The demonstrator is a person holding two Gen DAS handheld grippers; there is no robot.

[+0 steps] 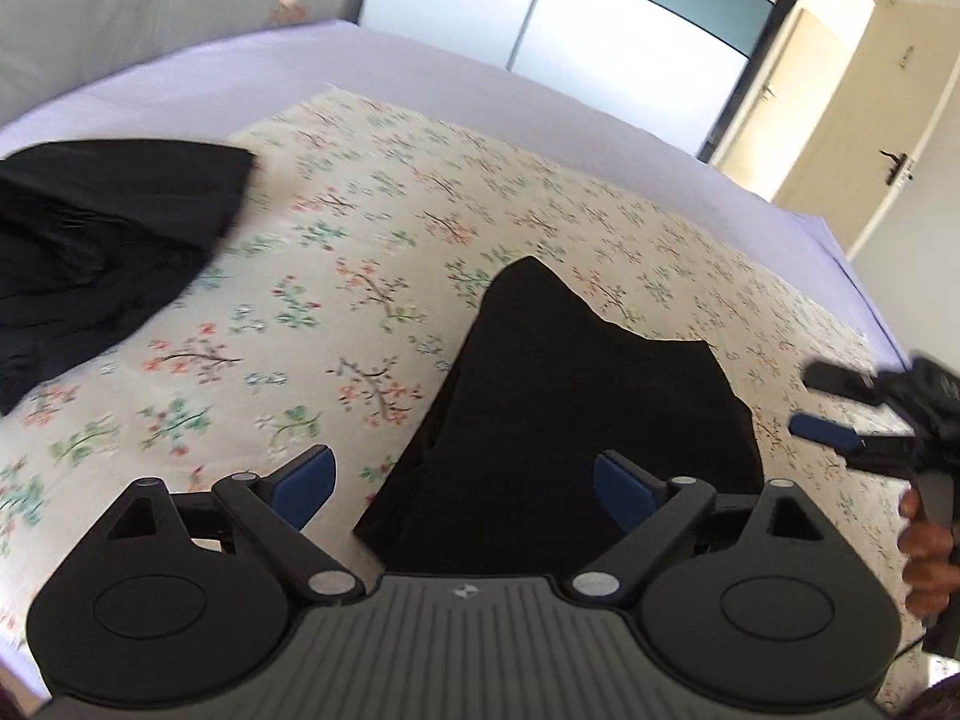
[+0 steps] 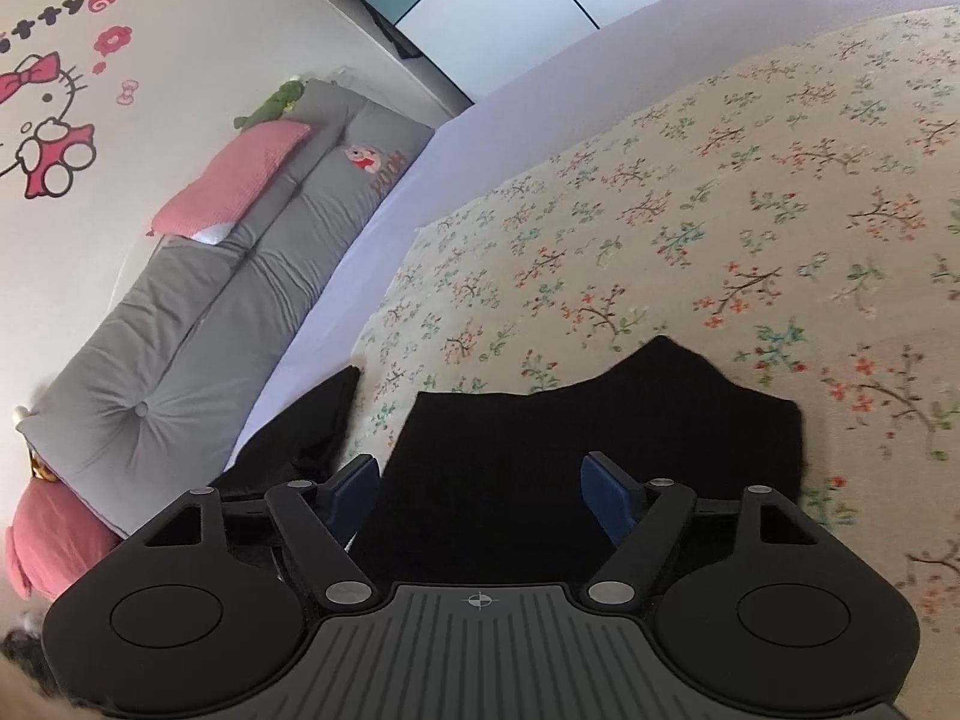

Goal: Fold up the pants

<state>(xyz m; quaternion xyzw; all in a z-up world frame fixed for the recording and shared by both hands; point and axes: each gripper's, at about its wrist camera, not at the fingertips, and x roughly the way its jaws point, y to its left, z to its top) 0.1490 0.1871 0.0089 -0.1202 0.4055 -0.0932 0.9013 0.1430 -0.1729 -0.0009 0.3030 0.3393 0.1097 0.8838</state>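
Observation:
Black pants point(image 1: 576, 396) lie folded on a floral cloth point(image 1: 360, 228) on the bed, just ahead of my left gripper point(image 1: 462, 480), which is open and empty above their near end. In the right wrist view the same pants point(image 2: 540, 456) lie under my open, empty right gripper point(image 2: 480, 498). The right gripper also shows in the left wrist view point(image 1: 840, 414) at the right edge, open, held by a hand. A second black garment point(image 1: 102, 252) lies at the left, also seen in the right wrist view point(image 2: 300, 432).
The floral cloth point(image 2: 720, 210) covers a lilac sheet point(image 1: 240, 72). A grey cushioned headboard point(image 2: 198, 312) with pink pillows point(image 2: 234, 186) lines one bed side. A wardrobe point(image 1: 600, 18) and a door point(image 1: 870, 138) stand beyond the bed.

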